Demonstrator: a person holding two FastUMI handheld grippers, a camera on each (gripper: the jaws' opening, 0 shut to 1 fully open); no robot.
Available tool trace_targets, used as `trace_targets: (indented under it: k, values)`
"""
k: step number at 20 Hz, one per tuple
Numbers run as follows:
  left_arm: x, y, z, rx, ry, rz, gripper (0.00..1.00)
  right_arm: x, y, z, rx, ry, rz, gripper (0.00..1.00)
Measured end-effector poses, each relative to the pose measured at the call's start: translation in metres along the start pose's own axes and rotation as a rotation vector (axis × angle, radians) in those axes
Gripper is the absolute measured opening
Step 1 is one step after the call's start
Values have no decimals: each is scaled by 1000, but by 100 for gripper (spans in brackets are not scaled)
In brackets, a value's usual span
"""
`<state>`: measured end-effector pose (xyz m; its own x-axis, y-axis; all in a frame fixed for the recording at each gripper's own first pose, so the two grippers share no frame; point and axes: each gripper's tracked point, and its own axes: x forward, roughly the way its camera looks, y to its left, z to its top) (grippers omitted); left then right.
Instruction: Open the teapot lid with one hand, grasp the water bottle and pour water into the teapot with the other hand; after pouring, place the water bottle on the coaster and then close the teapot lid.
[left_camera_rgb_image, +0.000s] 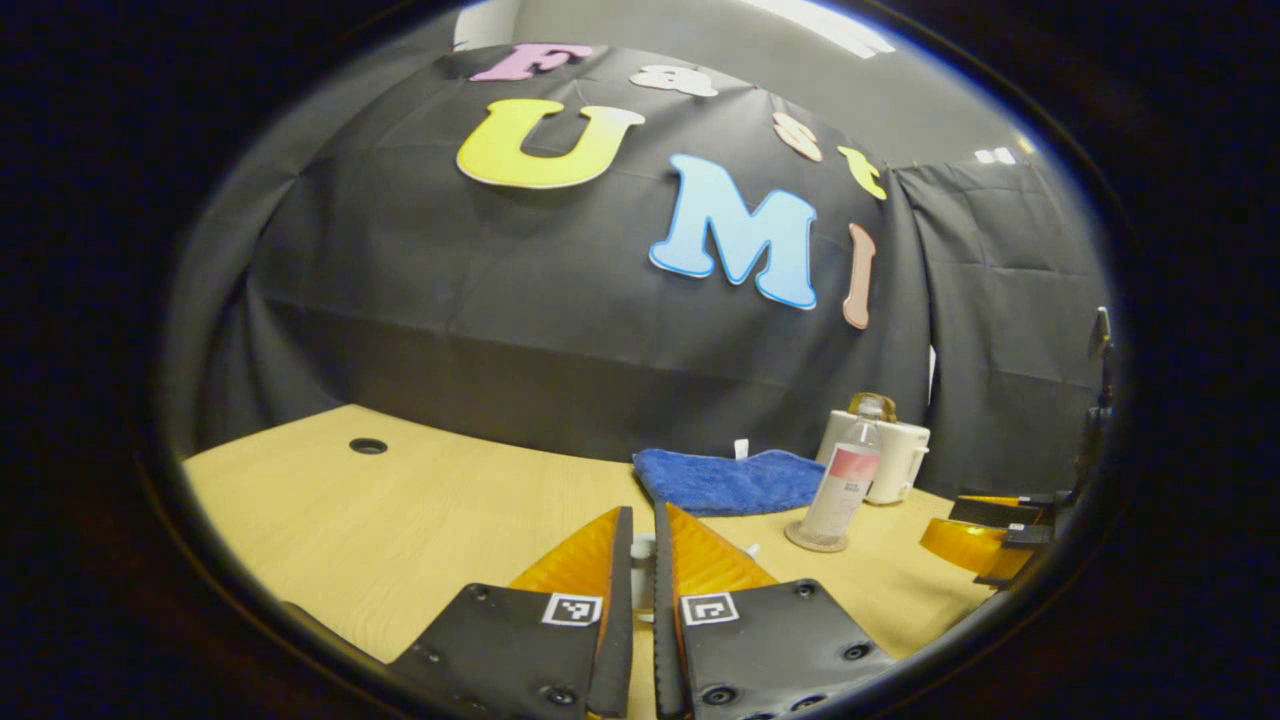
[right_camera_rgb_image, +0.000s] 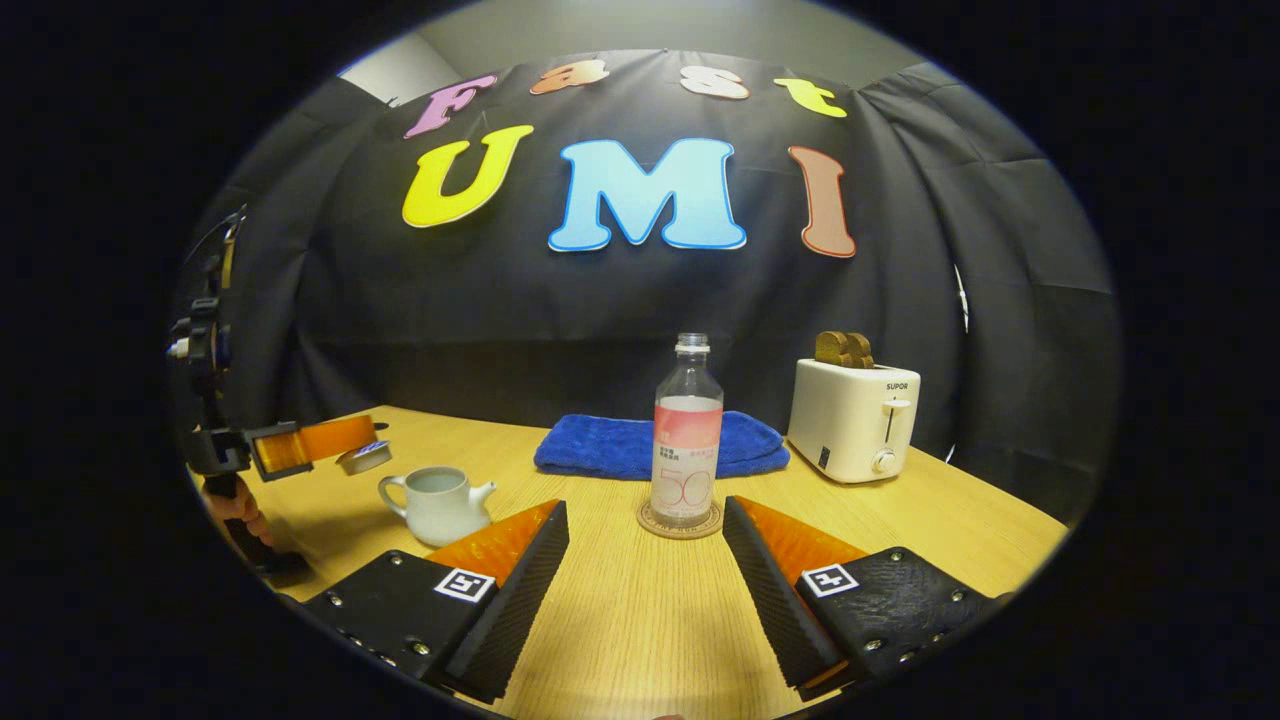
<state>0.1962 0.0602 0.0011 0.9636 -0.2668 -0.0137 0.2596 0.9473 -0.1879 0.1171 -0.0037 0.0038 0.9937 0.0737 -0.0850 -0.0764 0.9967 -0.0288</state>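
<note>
My right claw (right_camera_rgb_image: 645, 520) stands wide, its two ribbed wedge fingers splayed over the pale wood-grain table (right_camera_rgb_image: 620, 620) with nothing between them. Just ahead of the gap, the water bottle (right_camera_rgb_image: 687, 430) stands upright on a round coaster (right_camera_rgb_image: 681, 527), a clear, uncapped plastic cylinder with a pink label. Ahead and off to that claw's left sits the teapot (right_camera_rgb_image: 437, 504), a squat glazed white pot with its mouth uncovered. Farther left, my left claw (right_camera_rgb_image: 345, 446) hangs above the table and grips the small round lid (right_camera_rgb_image: 364, 457) at its tips; in the left gripper view, its fingers (left_camera_rgb_image: 615, 560) are nearly together on a pale sliver (left_camera_rgb_image: 643, 548), which I take to be that lid, though little of it shows. Beyond the bottle lies a folded blue towel (right_camera_rgb_image: 620, 445), plush and soft-edged. To the right of it stands a boxy cream toaster (right_camera_rgb_image: 853, 420) with brown slices poking from its top.
</note>
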Motion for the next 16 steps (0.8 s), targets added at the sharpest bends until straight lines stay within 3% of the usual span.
trace_targets:
  k: [6, 16]
  values:
    - [32, -37, -14, 99, 48, -40, 16, -24, 5, -11, 42, 5, 24, 96]
    - [55, -58, -24, 194, 77, -37, 15, -31, 0, 0, 72, -50, 36, 95]
